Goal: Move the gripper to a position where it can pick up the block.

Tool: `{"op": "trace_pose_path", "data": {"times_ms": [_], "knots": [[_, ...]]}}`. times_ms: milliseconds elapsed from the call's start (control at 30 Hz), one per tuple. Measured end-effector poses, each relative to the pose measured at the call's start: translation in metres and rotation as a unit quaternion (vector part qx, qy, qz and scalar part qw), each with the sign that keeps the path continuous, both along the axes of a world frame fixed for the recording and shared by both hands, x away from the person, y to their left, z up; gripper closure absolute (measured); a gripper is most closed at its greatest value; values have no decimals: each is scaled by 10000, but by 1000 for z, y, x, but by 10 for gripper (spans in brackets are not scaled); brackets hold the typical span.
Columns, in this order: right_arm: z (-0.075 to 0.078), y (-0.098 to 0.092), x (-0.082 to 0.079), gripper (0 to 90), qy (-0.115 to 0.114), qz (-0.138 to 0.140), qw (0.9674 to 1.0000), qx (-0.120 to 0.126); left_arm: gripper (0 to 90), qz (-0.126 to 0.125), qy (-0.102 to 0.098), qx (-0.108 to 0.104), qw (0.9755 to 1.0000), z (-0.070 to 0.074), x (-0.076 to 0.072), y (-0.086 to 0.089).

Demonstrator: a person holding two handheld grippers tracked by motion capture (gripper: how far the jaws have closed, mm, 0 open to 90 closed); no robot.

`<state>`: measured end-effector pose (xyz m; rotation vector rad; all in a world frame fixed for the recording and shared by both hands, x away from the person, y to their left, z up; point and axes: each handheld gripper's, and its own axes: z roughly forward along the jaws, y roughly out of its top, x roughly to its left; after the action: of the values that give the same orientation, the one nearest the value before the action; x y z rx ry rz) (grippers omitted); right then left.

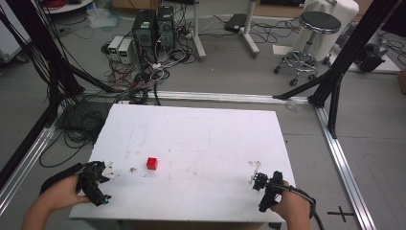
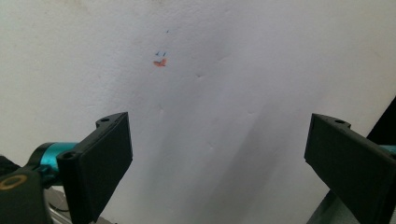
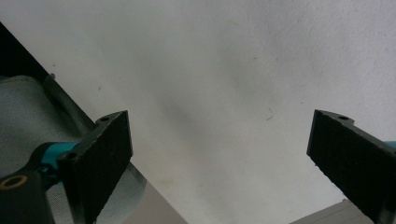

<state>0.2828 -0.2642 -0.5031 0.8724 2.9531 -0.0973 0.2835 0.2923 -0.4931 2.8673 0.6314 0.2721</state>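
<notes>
Nearest the high camera, at 7 o'clock on the white table (image 1: 201, 129), my left gripper (image 1: 106, 168) rests in my left hand (image 1: 60, 191) with its jaws spread wide and empty; its own view shows both black jaws far apart over bare tabletop bearing a small orange-and-blue mark (image 2: 159, 60). At 5 o'clock my right gripper (image 1: 254, 170), held in my right hand (image 1: 292, 206), likewise gapes empty near the table's edge. Between them, toward 8 o'clock from the table's centre, sits a red cube (image 1: 152, 163), apart from both grippers and nearer the left.
</notes>
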Motion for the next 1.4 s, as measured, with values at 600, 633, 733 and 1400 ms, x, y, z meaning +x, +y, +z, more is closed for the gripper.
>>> {"op": "trace_pose_path", "data": {"times_ms": [600,633,733,1400], "knots": [[1,-3,0,61,-4,4,10000,67,80,-324,-43,-74,9994,19,30,-9],[1,-3,0,61,-4,4,10000,67,80,-324,-43,-74,9994,19,30,-9],[0,-2,0,61,6,26,10000,81,80,-363,-38,-80,9993,22,38,-9],[-3,2,1,61,67,94,9999,98,81,-1396,220,281,9896,16,92,-53]]}}
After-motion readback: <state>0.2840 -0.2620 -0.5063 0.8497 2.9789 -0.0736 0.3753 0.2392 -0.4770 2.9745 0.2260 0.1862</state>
